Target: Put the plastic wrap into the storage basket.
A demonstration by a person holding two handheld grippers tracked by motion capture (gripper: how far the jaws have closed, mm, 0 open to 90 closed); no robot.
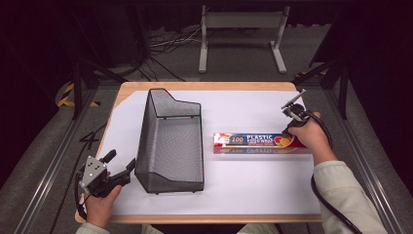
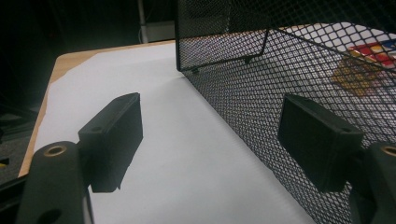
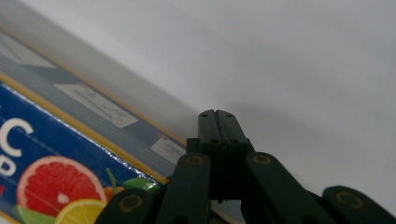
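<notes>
Black wire basket (image 1: 170,141) stands left of centre; the plastic wrap box (image 1: 260,142) lies to its right. Right gripper (image 3: 217,115), jaws pressed together and empty, hovers at the box's right end. Left gripper (image 2: 210,140), spread, waits beside the basket. Next, probably: open and grasp the box.

Wooden bench (image 1: 127,90) here, nearly all of it under a white sheet (image 1: 253,180). On the sheet, a black mesh basket (image 1: 170,141) sits at nine o'clock; a plastic wrap box (image 1: 260,143) lies flat at three o'clock, near it but apart.
</notes>
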